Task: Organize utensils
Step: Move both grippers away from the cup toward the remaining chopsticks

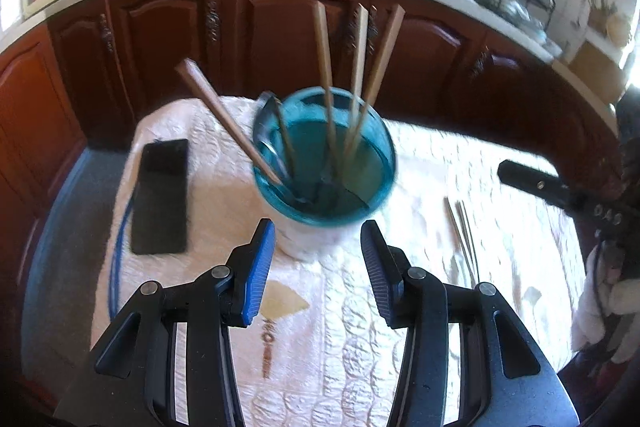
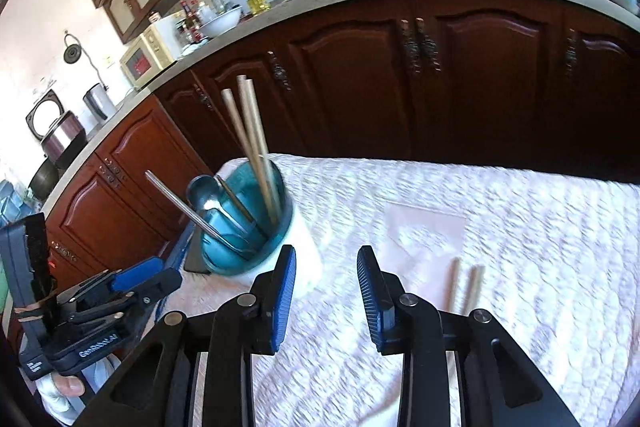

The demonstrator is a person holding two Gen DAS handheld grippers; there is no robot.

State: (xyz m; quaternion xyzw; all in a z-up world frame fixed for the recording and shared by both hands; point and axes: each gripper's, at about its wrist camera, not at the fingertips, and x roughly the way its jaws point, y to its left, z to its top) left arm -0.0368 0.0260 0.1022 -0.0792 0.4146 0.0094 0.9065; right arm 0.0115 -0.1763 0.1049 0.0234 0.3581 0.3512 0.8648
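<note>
Left wrist view: the left gripper (image 1: 318,259) is seen with its jaws spread wide and nothing held between them. Just ahead of its fingertips stands a blue-rimmed white cup (image 1: 324,155), already loaded with wooden chopsticks (image 1: 326,83), a darker chopstick (image 1: 224,115) leaning out to the left, and what looks like a spoon (image 1: 272,143). A black phone (image 1: 162,197) lies flat to the left of the gripper on the quilted white tabletop (image 1: 420,155).

To the right of the left gripper, loose chopsticks (image 1: 464,239) lie on the cloth. In the right wrist view these loose chopsticks (image 2: 466,285) are seen just beyond and slightly right of the right gripper (image 2: 326,287), whose jaws are also wide and empty; the cup (image 2: 256,223) sits ahead to its left.

A likely risk is judged to be the cup being knocked over, since it is top-heavy with leaning sticks and both grippers are close to it. The thin sticks could also roll or slip on the soft cloth when pinched, or be picked up unevenly.
</note>
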